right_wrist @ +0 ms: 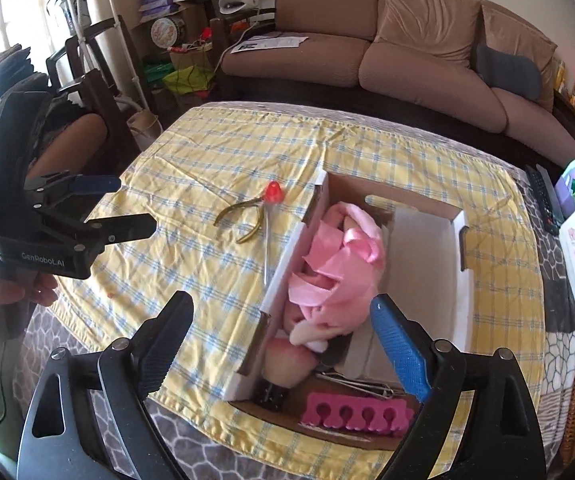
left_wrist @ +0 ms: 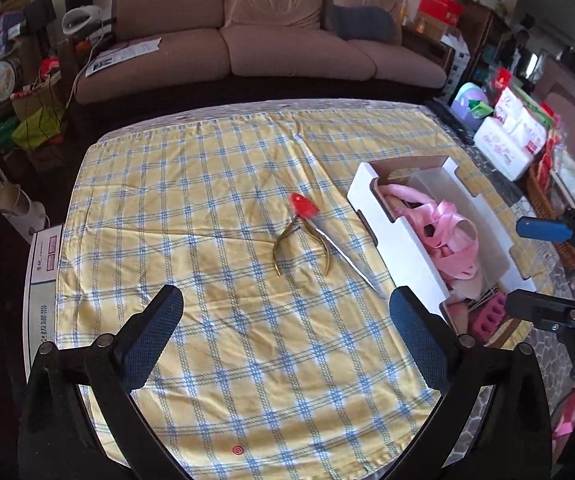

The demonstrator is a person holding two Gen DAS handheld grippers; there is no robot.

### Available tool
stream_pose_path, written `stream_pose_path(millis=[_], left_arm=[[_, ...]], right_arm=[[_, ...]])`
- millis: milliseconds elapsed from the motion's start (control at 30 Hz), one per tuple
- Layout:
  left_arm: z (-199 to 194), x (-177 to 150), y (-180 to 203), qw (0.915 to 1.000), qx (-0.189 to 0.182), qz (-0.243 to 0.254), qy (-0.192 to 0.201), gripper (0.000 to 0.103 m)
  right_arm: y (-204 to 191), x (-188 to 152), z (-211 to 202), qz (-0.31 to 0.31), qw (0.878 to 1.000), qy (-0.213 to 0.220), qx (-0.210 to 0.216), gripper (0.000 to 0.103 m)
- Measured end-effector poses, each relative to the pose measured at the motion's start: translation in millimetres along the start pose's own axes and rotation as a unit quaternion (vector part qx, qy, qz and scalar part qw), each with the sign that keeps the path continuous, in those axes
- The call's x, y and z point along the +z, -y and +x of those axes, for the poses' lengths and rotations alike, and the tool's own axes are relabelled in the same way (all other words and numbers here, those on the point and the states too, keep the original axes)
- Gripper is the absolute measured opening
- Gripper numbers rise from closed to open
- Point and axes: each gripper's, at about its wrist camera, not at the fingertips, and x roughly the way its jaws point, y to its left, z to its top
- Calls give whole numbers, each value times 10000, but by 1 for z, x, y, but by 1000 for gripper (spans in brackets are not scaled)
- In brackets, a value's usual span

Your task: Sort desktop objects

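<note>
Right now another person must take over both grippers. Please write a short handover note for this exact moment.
Left gripper: open, empty, above the checked cloth.
Right gripper: open, empty, over the near end of the white box.
In the box: pink ribbon, pink toe separator, other small items.
Left on the cloth, beside the box: gold nippers, and a thin metal tool with a red cap.

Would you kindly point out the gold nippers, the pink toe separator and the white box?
gold nippers [left_wrist: 287, 240], left wrist view, left handle.
pink toe separator [right_wrist: 351, 420], right wrist view, its body.
white box [right_wrist: 283, 280], right wrist view, left wall.
</note>
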Motion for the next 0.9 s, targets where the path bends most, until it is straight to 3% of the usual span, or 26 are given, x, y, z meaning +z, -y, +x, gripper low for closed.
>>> stream_pose_path(millis=[67,333,533,600,667,800,900], left_arm=[[2,2,-5,10000,-49,-15,10,103],[16,10,-22,9998,-168,-58,-8,103],[58,17,-30,9992,-317,-5,-231,101],[77,19,-25,9991,-216,132,-353,91],[96,21,-21,9983,-128,279,-505,75],[128,23,-13,9968,12,443,-659,68],[143,20,-6,9954,161,609,-725,44]], right_arm=[[-6,7,6,-9,10000,-17,25,103],[-18,35,17,144,9997,211,-50,103],[-15,55,24,624,9972,378,155,102],[-11,59,23,816,9952,485,245,102],[-6,63,23,987,9929,565,335,102],[0,67,27,1082,9915,591,423,102],[2,67,32,1061,9918,555,456,102]])
